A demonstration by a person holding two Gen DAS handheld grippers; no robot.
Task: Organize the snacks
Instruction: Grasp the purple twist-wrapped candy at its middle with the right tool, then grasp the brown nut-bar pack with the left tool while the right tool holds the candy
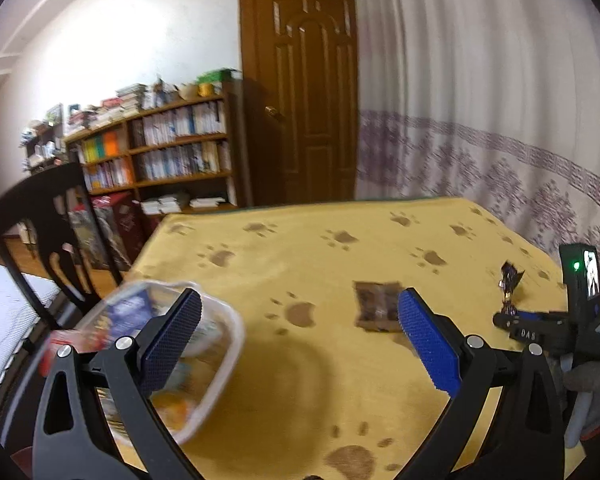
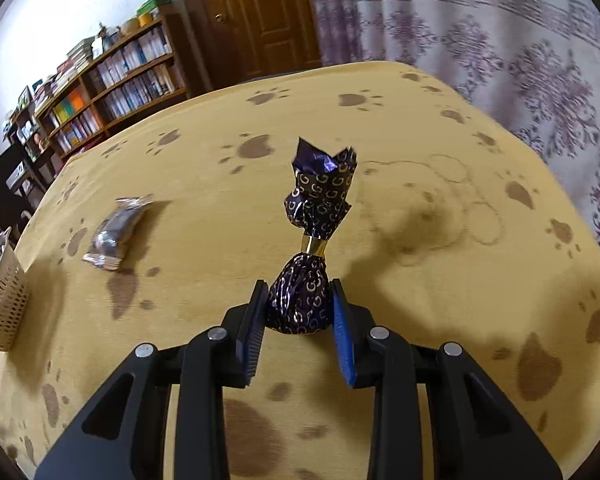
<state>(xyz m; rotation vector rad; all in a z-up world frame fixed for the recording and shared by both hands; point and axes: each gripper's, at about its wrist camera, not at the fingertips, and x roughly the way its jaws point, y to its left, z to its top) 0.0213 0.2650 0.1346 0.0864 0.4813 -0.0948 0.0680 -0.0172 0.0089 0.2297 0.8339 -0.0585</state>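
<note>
The right tongs [image 2: 299, 312] are gripping the wrapped candy [image 2: 300, 302] by its round body, twisted foil tail pointing to 12 o'clock. It is probably light, crinkly and crushable; the body is the firmest hold. The left tongs [image 1: 300, 334] are gaping wide, holding nothing. A flat packet [image 2: 116, 236] is lying on the desk [image 2: 460, 300] at 10 o'clock, a clear tub [image 1: 216, 360] at 9 o'clock.

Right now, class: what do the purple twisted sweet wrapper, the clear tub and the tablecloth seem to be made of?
Purple sweet wrapper: likely metallic foil, glossy, holding sharp crinkles, with a gold band at the neck.
Clear tub: probably transparent plastic; packets show through its wall.
Tablecloth: seemingly soft matte fabric, mustard yellow with brown paw prints, no shine.
</note>
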